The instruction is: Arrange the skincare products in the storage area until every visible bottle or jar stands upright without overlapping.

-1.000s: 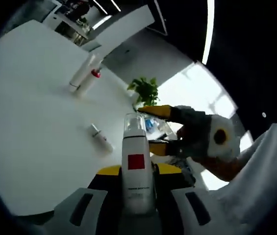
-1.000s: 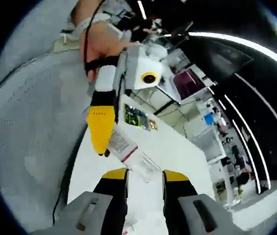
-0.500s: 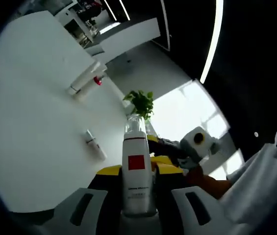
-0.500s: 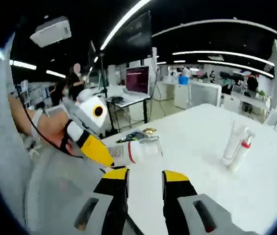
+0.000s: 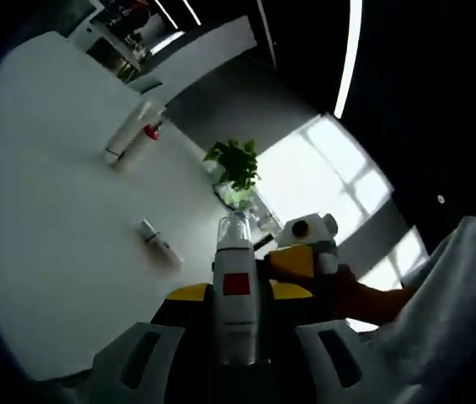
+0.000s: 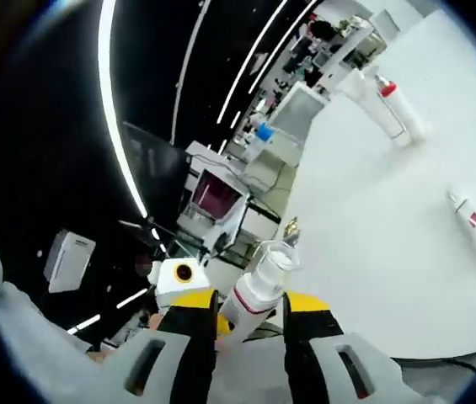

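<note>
White round table (image 5: pixel 44 278), top bare across most of its surface. Potted green plant (image 5: pixel 236 164) past table's far edge, w/ bright window (image 5: pixel 326 172) behind it. Long ceiling light strip (image 5: pixel 344 55) overhead in left gripper view. Right gripper view: monitor w/ pinkish screen (image 6: pixel 215 195) on desk in bkgd, white projector-like box (image 6: pixel 69 255) on dark ceiling, curved light strips (image 6: pixel 113 109).

My left gripper (image 5: pixel 236 295) sits at six o'clock in the left gripper view, its yellow-tipped jaws clamped on a white pump bottle (image 5: pixel 236 311) that stands up between them. My right gripper (image 5: pixel 298 257) comes in at four o'clock there, close beside the bottle. In the right gripper view, the right gripper (image 6: pixel 249 305) has its jaws parted around the bottle's clear cap end.
</note>
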